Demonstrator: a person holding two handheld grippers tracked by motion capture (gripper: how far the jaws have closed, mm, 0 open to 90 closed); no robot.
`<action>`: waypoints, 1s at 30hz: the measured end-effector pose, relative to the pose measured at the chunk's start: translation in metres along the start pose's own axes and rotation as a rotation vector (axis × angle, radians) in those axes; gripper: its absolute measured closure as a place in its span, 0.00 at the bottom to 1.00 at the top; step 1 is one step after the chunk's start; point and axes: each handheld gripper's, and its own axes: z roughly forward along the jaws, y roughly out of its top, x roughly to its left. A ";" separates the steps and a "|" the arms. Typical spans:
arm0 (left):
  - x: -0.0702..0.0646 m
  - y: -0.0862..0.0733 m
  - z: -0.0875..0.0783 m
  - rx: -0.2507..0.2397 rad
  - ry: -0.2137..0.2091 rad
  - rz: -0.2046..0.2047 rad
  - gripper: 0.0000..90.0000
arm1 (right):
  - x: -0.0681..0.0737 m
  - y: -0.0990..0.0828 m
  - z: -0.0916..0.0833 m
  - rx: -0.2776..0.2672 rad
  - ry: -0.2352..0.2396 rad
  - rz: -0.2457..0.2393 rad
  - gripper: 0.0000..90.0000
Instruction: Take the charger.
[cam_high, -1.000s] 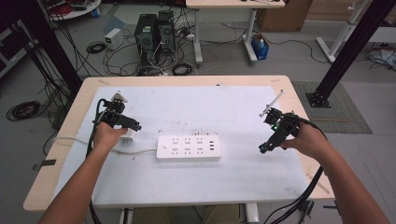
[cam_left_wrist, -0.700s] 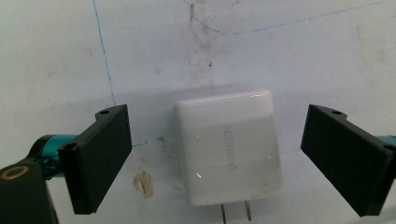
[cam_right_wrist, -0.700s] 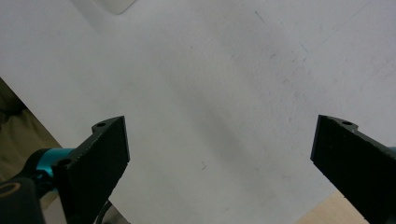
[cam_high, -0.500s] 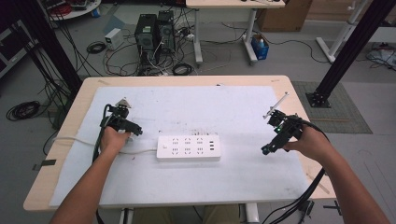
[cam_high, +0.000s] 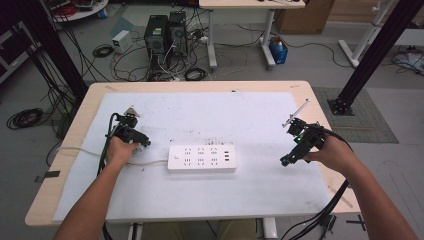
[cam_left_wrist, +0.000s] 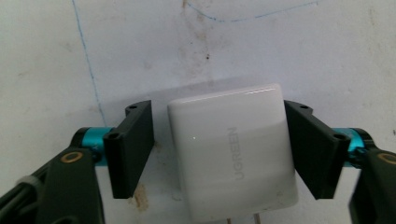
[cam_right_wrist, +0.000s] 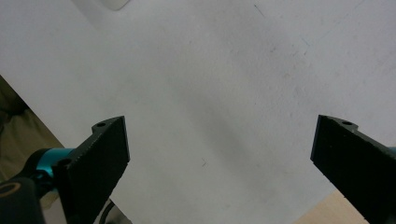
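Your left gripper (cam_left_wrist: 219, 154) fingers have just been closing around the white charger (cam_left_wrist: 232, 149), not yet gripping, to lift it; right gripper (cam_right_wrist: 219, 154) fingers wide, waiting.

A white charger block (cam_left_wrist: 233, 149), marked UGREEN along its face, lies flat on the white table (cam_left_wrist: 289, 42) between the two black fingers (cam_left_wrist: 133, 144) of the left gripper (cam_left_wrist: 219, 149), its metal prongs pointing toward 6 o'clock at the bottom edge. The fingers have just been closing on it: the one at 3 o'clock sits right against the block's side, while the one at 9 o'clock stands just off it with a narrow gap. A thin blue line runs across the stained table surface from 11 o'clock downward, with another curving near 12 o'clock.
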 end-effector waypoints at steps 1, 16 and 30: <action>0.000 0.000 0.000 -0.001 -0.002 0.003 0.32 | 0.000 0.000 0.000 0.000 0.000 0.001 0.04; 0.004 -0.006 -0.016 -0.079 -0.037 0.143 0.47 | 0.000 -0.003 -0.002 -0.013 -0.008 0.009 0.04; -0.003 -0.014 -0.061 -0.181 -0.117 0.335 0.48 | 0.003 -0.004 -0.005 -0.030 -0.021 0.011 0.04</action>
